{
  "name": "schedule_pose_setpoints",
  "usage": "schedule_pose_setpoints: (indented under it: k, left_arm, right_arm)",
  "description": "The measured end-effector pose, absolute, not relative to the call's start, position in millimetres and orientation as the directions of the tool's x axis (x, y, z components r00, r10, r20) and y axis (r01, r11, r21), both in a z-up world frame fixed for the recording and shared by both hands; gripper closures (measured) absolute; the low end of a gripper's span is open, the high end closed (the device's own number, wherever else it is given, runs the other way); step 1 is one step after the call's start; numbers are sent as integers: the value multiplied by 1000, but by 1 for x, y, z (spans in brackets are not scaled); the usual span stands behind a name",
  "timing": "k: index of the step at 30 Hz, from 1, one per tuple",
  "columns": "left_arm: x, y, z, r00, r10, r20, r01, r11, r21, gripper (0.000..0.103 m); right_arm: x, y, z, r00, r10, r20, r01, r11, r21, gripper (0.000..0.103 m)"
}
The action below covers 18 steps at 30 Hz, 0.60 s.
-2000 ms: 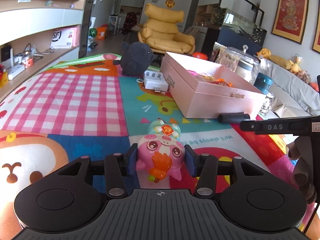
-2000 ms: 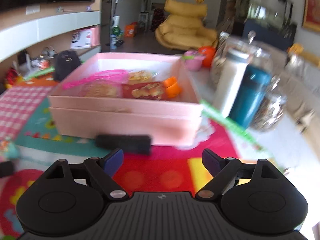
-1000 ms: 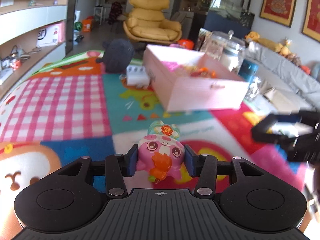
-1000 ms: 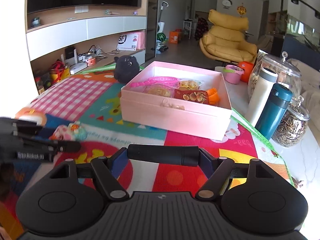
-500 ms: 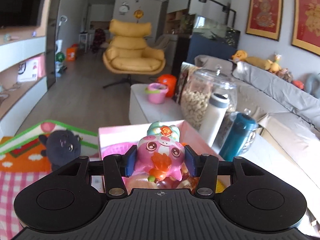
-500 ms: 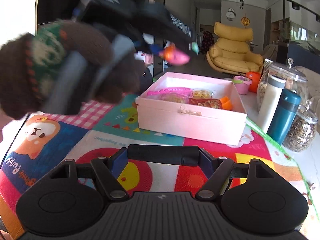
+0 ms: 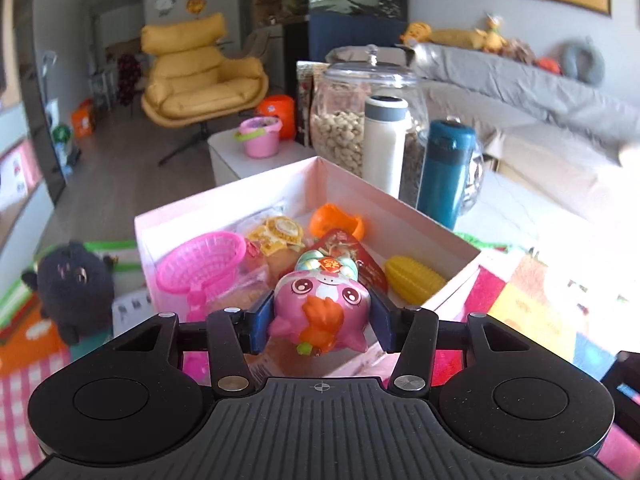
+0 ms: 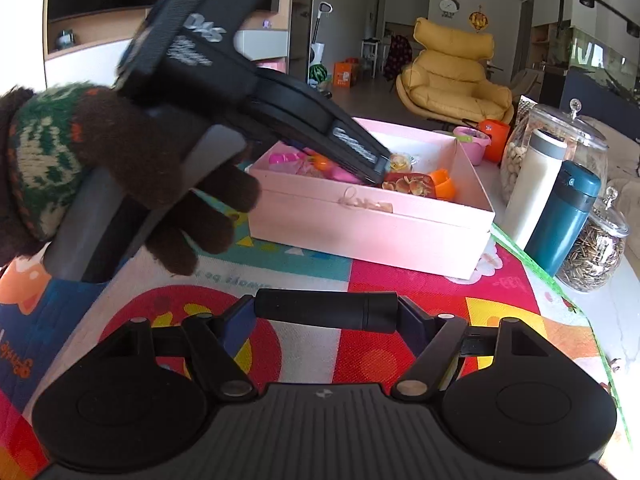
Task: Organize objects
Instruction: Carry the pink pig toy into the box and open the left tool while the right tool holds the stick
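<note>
Through the left wrist camera, my left tool point(image 7: 320, 322) pinches a glossy pink pig-like toy point(image 7: 320, 308) between its blue pads point(image 7: 262, 322), which press on its rounded sides; the toy's face points back at the lens, its teal cap toward the box. It hangs above the near edge of the open pink cardboard box point(image 7: 400, 208). Inside lie a pink plastic mesh basket point(image 7: 200, 264), a ribbed yellow corn-shaped toy point(image 7: 414, 280), an orange cup point(image 7: 336, 222) and crinkly wrapped snacks point(image 7: 276, 234). Beyond stand a glass jar of nuts point(image 7: 360, 120), a white flask point(image 7: 384, 144) and a teal flask point(image 7: 448, 168). Through the right wrist camera, my right tool point(image 8: 326, 314) clamps a matte black cylinder point(image 8: 326, 310) end to end, its long axis running left to right across the view, above the colourful foam play mat point(image 8: 400, 280). A brown knitted glove point(image 8: 132, 164) holds the left tool, whose fingers reach down into the box.
</note>
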<state>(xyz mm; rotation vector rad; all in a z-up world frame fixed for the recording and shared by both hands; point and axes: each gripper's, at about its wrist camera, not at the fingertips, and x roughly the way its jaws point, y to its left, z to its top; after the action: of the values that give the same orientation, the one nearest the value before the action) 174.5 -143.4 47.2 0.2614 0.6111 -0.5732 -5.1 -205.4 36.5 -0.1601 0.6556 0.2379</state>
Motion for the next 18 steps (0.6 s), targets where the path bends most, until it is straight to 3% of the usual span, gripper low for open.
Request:
schedule_pose_setpoints:
  k: [3,7,8,10,11,12,14,18]
  left_arm:
    - [179,-141,54,668,-408,-623,570,818,75,48]
    - [183,-100,67,683,-544,-487,514,832,-208,49]
    - [186,-94,67,670,-560,-487,505,825,-254,49]
    - [193,-101,62,600,-551,-580,538,815,-217,49]
    - [195,-113,54,556,-511,-656,580,803,-135,49]
    - [191,-119,49,570,-483,-665,599,798,-67,48]
    - [187,-119,46,618,-474,-628,580,813,-43,48]
    - [191,-88,53,686,-546,-481,475,837,-274,50]
  right_arm:
    - [-5,-207,36,765,146,-627,-260,961,-93,28]
    - [-2,-208,35,765,132,-630,-239,967,-88,28]
    - [-1,-207,35,764,133,-631,-239,967,-85,28]
    - [2,-204,35,760,134,-635,-243,966,-87,28]
    - [4,-202,34,758,135,-638,-247,965,-89,28]
    - [5,-200,34,757,138,-639,-251,964,-90,28]
    - [5,-196,34,757,142,-637,-257,962,-91,28]
    - [3,-195,33,753,142,-642,-261,961,-93,28]
